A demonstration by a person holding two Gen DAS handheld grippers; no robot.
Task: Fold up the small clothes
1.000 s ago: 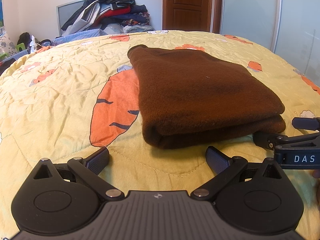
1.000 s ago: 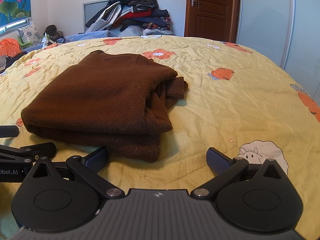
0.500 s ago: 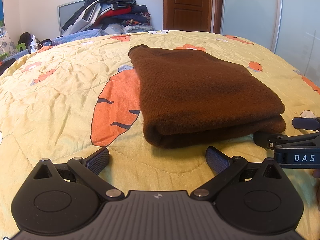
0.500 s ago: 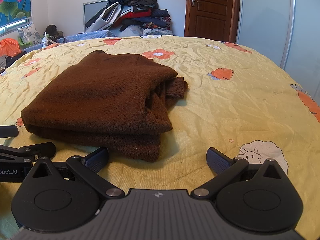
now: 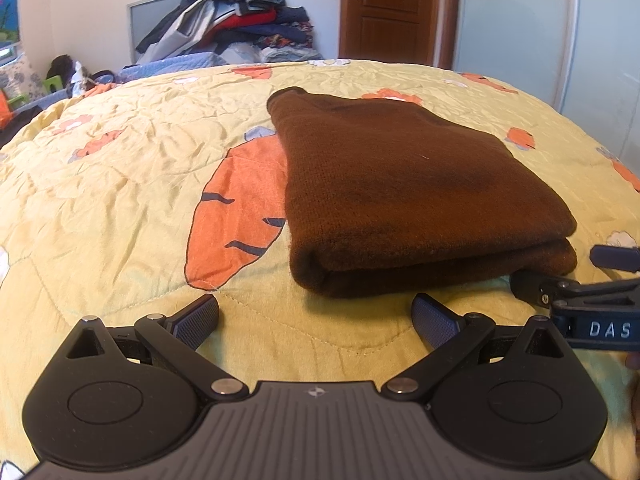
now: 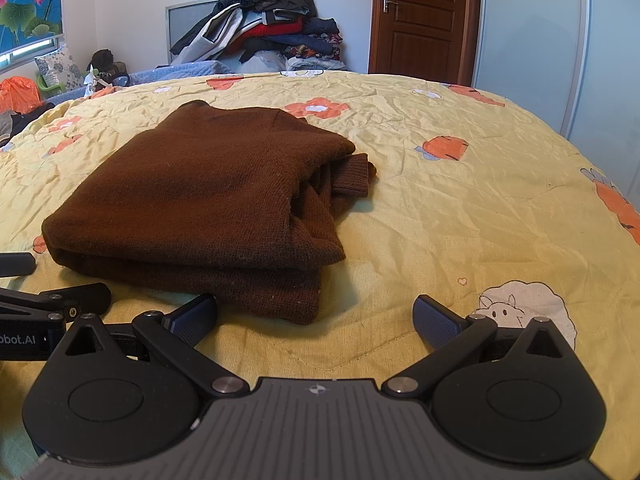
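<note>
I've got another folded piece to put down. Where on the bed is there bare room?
Free: the yellow carrot-print quilt right of the folded brown knit sweater, out to the bed's edge, and the stretch left of it in the left wrist view. Crowded: the near edge, where the open left gripper and open right gripper sit.

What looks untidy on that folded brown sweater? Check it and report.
On the brown sweater, a ribbed cuff pokes out of the fold on its right side, and the layers there gape loosely instead of lining up. The near folded edge is neat. Both grippers, left and right, are open and empty.
</note>
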